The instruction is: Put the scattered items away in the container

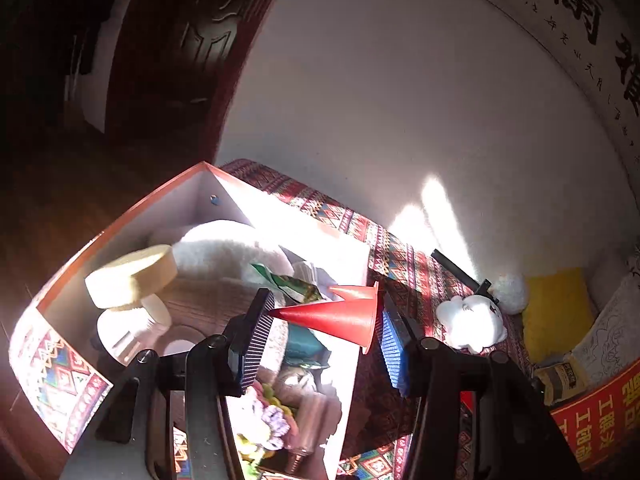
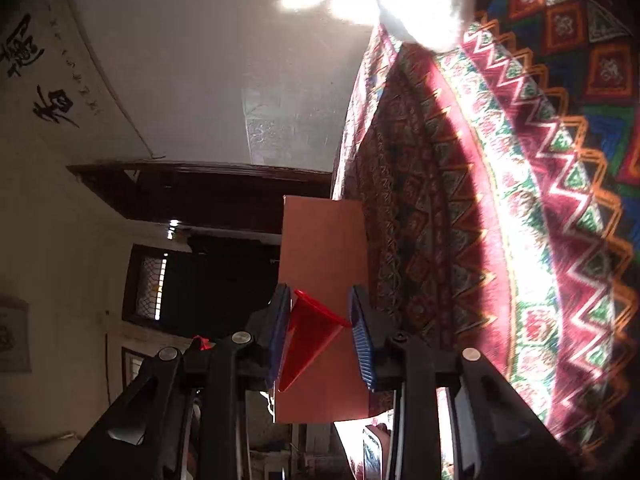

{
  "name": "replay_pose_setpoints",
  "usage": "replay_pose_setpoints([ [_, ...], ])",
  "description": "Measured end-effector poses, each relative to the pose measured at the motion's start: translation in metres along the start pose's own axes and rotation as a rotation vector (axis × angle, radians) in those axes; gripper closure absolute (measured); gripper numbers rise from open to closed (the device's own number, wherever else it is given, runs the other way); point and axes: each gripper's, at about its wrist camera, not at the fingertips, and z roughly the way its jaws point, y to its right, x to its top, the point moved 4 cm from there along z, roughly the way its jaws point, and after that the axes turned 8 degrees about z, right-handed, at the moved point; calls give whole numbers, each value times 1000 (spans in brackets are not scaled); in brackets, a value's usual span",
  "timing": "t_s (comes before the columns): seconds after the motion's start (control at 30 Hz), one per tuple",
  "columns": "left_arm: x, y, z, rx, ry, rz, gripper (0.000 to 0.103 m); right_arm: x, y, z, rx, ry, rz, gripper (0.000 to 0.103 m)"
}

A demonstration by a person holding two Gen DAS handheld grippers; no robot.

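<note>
In the left wrist view my left gripper (image 1: 324, 320) holds a red plastic cone (image 1: 340, 316) sideways between its pads, over the right wall of an open orange-rimmed box (image 1: 120, 228). A second small red cone (image 1: 356, 292) lies just behind it. The box holds a round yellow sponge (image 1: 132, 276), white fleece (image 1: 228, 248), a green packet (image 1: 292, 284) and other items. In the right wrist view my right gripper (image 2: 320, 336) is shut on another red cone (image 2: 308, 344), in front of the box's orange outer wall (image 2: 324, 248).
A patterned red cloth (image 1: 404, 268) covers the surface. On it lie a white plush toy (image 1: 472, 320), a black rod (image 1: 460, 272), a yellow cushion (image 1: 556, 312) and a red banner (image 1: 600, 412). A white wall stands behind; a dark door stands at left.
</note>
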Motion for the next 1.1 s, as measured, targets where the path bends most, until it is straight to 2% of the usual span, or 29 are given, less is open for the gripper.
replay_pose_setpoints([
  [0.07,8,-25,1,7,27,-20,54,-23,-59,27,-28,-48,-155,74],
  [0.13,10,-43,11,-43,13,-81,54,-42,-108,53,-60,-85,-292,74],
  [0.2,9,-51,20,-64,-7,-103,54,-84,-136,64,-108,-108,-408,74],
  [0.23,9,-53,22,-59,-12,-103,54,-91,-144,71,-140,-114,-464,74],
  [0.27,9,-54,23,-49,-17,-103,50,-101,-150,80,-173,-122,-506,74],
  [0.3,9,-56,22,-41,-17,-106,34,-113,-152,85,-214,-125,-539,72],
  [0.33,9,-58,19,-32,-6,-109,24,-120,-152,87,-259,-120,-571,62],
  [0.37,9,-59,15,-17,13,-111,9,-122,-151,94,-300,-105,-598,51],
  [0.4,10,-59,12,4,32,-109,4,-125,-151,96,-335,-74,-617,27],
  [0.43,11,-60,8,26,45,-102,4,-125,-151,97,-354,-46,-636,23],
  [0.67,8,-51,-17,198,107,-10,3,-148,-168,82,-422,3,-709,23],
  [0.97,-6,-21,-78,297,214,95,0,-191,-172,51,-530,65,-807,21],
  [1.1,-19,-3,-105,336,245,171,0,-210,-171,35,-544,87,-822,20],
])
